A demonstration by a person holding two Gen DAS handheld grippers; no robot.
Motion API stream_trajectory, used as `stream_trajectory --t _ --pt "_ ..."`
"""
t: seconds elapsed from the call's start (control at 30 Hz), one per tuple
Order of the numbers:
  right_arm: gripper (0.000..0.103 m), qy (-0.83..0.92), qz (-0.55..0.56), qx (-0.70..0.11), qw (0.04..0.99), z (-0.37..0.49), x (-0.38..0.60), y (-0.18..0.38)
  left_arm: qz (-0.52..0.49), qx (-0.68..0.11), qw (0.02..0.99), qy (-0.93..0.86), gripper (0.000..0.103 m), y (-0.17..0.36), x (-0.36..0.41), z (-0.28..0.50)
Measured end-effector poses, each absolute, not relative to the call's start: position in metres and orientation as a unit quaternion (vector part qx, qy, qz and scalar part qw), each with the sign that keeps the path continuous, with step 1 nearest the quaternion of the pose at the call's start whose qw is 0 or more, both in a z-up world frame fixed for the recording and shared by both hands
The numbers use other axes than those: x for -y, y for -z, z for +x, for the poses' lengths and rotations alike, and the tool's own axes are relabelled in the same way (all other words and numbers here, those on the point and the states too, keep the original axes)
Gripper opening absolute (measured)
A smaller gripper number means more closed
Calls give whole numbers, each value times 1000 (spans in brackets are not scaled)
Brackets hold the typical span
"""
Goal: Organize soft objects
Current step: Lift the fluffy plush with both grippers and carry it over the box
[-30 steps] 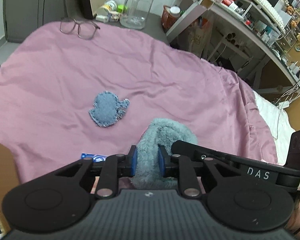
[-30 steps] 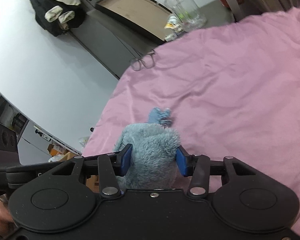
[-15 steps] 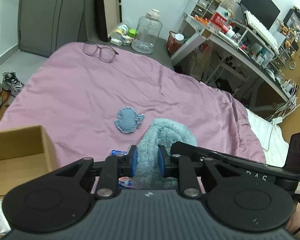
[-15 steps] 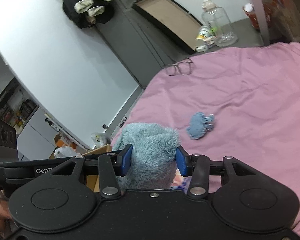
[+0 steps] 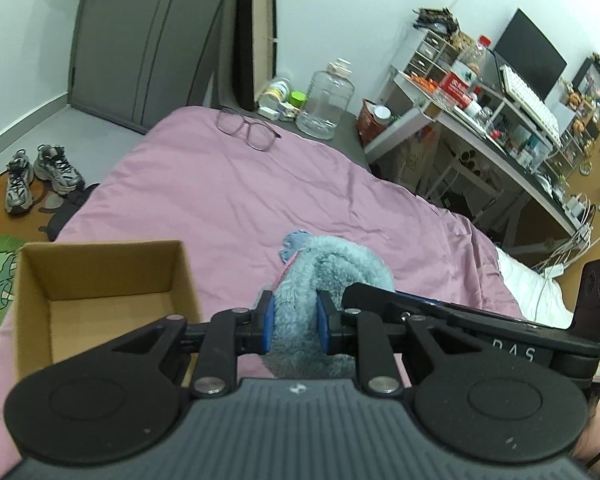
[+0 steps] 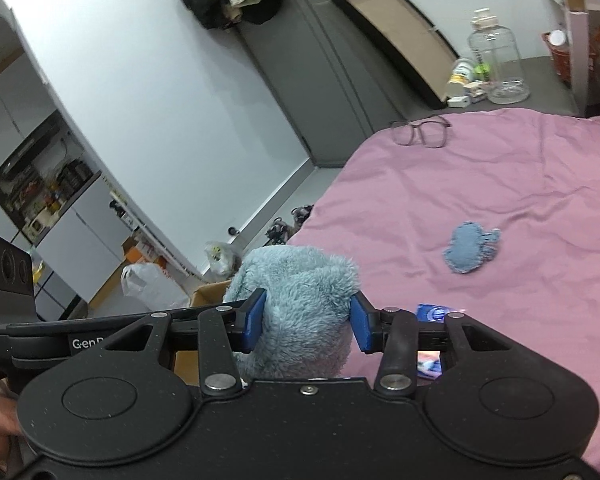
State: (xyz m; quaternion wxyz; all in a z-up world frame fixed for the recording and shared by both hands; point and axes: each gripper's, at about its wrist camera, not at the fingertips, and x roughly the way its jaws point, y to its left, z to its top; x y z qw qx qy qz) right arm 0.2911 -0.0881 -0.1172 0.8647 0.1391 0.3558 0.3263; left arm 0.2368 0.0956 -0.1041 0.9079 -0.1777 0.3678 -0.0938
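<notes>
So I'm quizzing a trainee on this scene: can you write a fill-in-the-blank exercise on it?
1. Both the left hand-held gripper and the right hand-held gripper are shut on the fluffy ____ plush.
2. The cardboard box is open and ____.
3. The eyeglasses lie on the ____ bedspread.

Missing words: blue; empty; pink

A pink-covered bed [image 5: 228, 200] carries eyeglasses [image 5: 246, 130], an open cardboard box [image 5: 100, 296] and a small blue fabric patch [image 6: 470, 252].
</notes>
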Motion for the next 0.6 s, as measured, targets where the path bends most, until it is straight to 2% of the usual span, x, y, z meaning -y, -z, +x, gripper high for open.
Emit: stream_trajectory --t 0.6 --pt "44 -367 93 -359 853 268 -1 115 -215 -341 914 51 21 114 -178 195"
